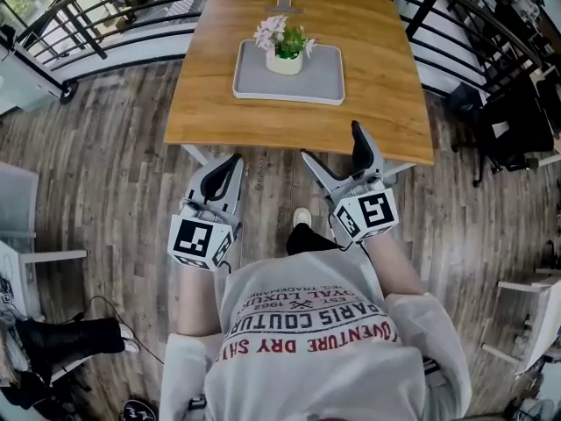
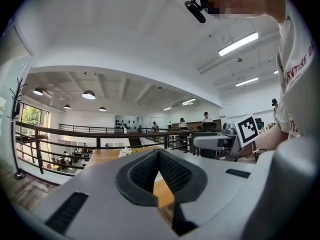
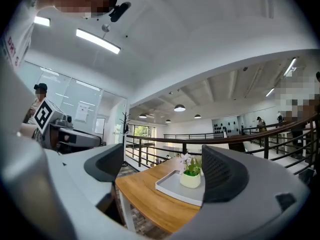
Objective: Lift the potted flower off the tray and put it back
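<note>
The potted flower [image 1: 285,46], white blooms in a cream pot, stands upright on the grey tray [image 1: 324,82] at the far middle of the wooden table [image 1: 377,103]. Both grippers hover over the floor, short of the table's near edge. My left gripper [image 1: 230,167] is shut with nothing in it; its pads meet at the tip [image 2: 159,154], and only white petals [image 2: 125,152] peek over them. My right gripper [image 1: 333,145] is open and empty. Between its pads [image 3: 164,170] I see the flower [image 3: 190,174] and tray [image 3: 170,186] well ahead, untouched.
A black railing [image 1: 88,24] runs behind and beside the table. A dark chair [image 1: 508,121] stands to the right and a white one [image 1: 17,226] to the left. Plank floor [image 1: 105,165] lies under the grippers. The person's shoe [image 1: 301,217] shows between the grippers.
</note>
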The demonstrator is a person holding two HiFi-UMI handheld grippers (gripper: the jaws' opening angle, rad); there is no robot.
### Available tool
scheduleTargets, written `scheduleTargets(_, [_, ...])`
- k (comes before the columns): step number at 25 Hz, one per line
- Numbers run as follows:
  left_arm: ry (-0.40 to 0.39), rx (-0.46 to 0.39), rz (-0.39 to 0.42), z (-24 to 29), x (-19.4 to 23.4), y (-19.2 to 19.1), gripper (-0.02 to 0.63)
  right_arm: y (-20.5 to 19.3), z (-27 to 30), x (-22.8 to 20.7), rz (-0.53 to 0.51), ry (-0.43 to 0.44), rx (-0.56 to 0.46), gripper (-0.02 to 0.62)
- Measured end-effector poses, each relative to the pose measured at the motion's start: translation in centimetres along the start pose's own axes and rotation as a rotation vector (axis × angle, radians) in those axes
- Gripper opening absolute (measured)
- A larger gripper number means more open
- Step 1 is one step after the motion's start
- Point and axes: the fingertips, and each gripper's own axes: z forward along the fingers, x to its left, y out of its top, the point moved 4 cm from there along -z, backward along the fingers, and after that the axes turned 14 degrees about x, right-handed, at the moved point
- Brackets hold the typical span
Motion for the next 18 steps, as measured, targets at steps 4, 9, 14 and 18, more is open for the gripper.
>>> scheduleTargets(4, [0.008, 0.009, 0.006, 6.5, 0.9, 2.5, 0.012, 0.8, 4.1, -5.8, 0.002, 0.044, 0.009, 0.468])
scheduleTargets(9, [0.016, -0.004, -0.012, 13.3, 2.7, 5.0, 0.012, 1.0, 8.7, -11.7, -0.018, 0.079, 0.042, 0.467])
scheduleTargets(14, [0.011, 0.039, -0.009, 17.8, 4.3, 5.7, 0.012, -0.1, 12.8, -15.2, -0.006, 0.145, 0.151, 0.468])
scheduleTargets(18, [-0.008, 0.071, -0.014, 21.1, 6.4, 5.5, 0.012, -1.5, 16.8, -16.7, -0.032, 0.193, 0.246, 0.468])
